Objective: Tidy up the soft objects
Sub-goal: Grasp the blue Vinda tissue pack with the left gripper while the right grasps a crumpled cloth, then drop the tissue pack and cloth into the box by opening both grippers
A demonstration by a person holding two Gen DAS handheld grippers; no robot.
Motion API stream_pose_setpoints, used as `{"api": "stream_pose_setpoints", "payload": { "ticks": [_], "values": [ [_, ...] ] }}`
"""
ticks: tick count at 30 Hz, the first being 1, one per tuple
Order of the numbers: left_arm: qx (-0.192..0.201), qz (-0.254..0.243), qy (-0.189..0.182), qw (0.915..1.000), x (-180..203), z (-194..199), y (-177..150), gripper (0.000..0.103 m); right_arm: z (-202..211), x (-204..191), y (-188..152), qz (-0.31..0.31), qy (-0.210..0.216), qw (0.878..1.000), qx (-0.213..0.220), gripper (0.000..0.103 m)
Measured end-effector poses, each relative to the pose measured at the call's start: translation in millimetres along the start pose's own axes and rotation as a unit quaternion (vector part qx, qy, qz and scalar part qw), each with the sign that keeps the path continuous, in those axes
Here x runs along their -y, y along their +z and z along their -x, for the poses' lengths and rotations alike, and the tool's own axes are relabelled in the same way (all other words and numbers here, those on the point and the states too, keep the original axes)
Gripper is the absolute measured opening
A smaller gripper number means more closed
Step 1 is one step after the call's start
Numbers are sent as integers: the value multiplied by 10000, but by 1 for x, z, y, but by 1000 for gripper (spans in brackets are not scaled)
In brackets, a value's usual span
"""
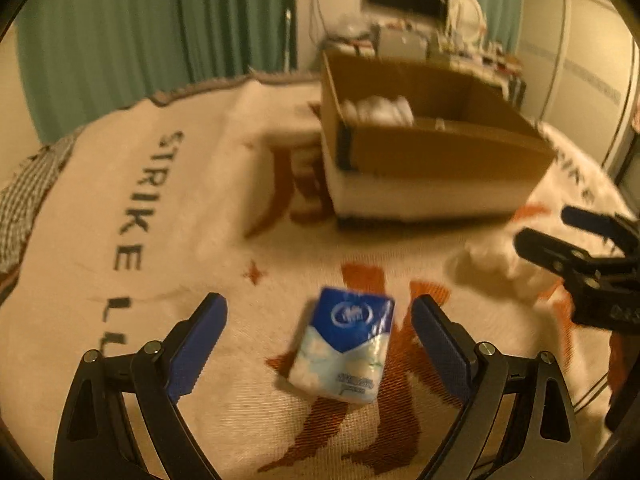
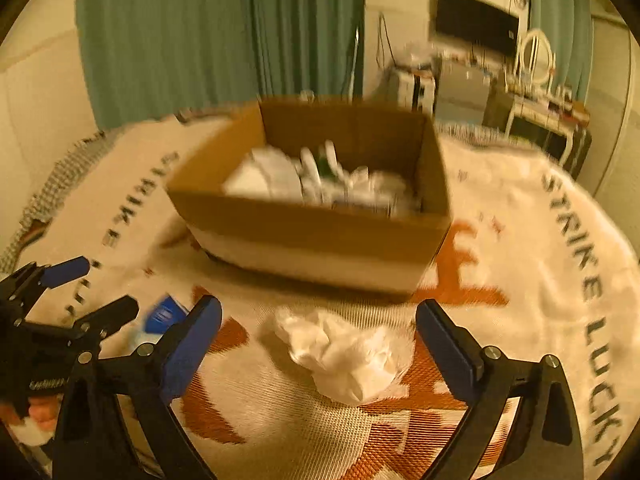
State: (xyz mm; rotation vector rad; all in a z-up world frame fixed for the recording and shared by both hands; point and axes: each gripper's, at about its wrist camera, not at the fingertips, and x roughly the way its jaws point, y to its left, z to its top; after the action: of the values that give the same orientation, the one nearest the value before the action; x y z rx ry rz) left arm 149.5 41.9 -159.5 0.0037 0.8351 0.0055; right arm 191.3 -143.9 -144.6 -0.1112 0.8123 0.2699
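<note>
A blue and white tissue pack (image 1: pixel 344 344) lies on the blanket between the fingers of my open left gripper (image 1: pixel 320 312), untouched. A crumpled white plastic bag (image 2: pixel 344 356) lies between the fingers of my open right gripper (image 2: pixel 320 312), untouched. The bag also shows in the left wrist view (image 1: pixel 496 260), with the right gripper (image 1: pixel 540 224) over it. The left gripper (image 2: pixel 108 284) shows at the left of the right wrist view, above the tissue pack (image 2: pixel 160 316). A cardboard box (image 2: pixel 312 232) behind holds several white soft items (image 2: pixel 320 180).
Everything rests on a cream blanket (image 1: pixel 120 220) with dark lettering and orange shapes. Green curtains (image 2: pixel 220 40), a dark monitor (image 2: pixel 476 24) and a cluttered desk (image 2: pixel 540 112) stand beyond it.
</note>
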Motion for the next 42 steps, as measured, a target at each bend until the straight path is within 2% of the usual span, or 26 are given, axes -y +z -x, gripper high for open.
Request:
{"api": "stream_pose_setpoints", "payload": {
  "ticks": [2,5,7,9,11,13,14,16,23,29,36,42],
  "values": [
    [-208,-84,47,9997,5,-12,-4,94,-20,5,-6,-4,-149,9997,-207,93],
    [-420,-109,-13,9991,9,-20,-8,94,-41,17,-16,-210,-81,9987,-456,90],
    [-518,-159,-49,9985,13,-24,-12,93,-47,22,-21,-268,-21,9981,-549,80],
    [-577,-201,-44,9981,16,-26,-14,77,-52,25,-25,-303,54,9974,-659,67],
    [-669,-196,-156,9974,18,-28,-17,71,-52,28,-28,-319,92,9973,-662,57],
    [-670,-207,-218,9973,19,-26,-18,61,-48,30,-29,-314,115,9972,-663,38],
    [-674,-222,-256,9972,20,-25,-18,57,-45,30,-31,-308,124,9973,-658,35],
    [-666,-272,-232,9971,23,-21,-19,56,-38,31,-33,-290,144,9974,-637,29],
    [-443,-365,-218,9981,26,8,-11,55,6,25,-31,-187,153,9988,-416,28],
    [-39,-440,-241,9987,34,61,4,55,56,12,-18,-32,158,9998,-108,28],
    [655,-548,-240,9961,34,123,29,55,142,-5,2,170,225,9972,695,28],
    [1309,-549,-296,9894,38,171,52,55,206,-18,27,433,227,9895,1362,28]
  ]
}}
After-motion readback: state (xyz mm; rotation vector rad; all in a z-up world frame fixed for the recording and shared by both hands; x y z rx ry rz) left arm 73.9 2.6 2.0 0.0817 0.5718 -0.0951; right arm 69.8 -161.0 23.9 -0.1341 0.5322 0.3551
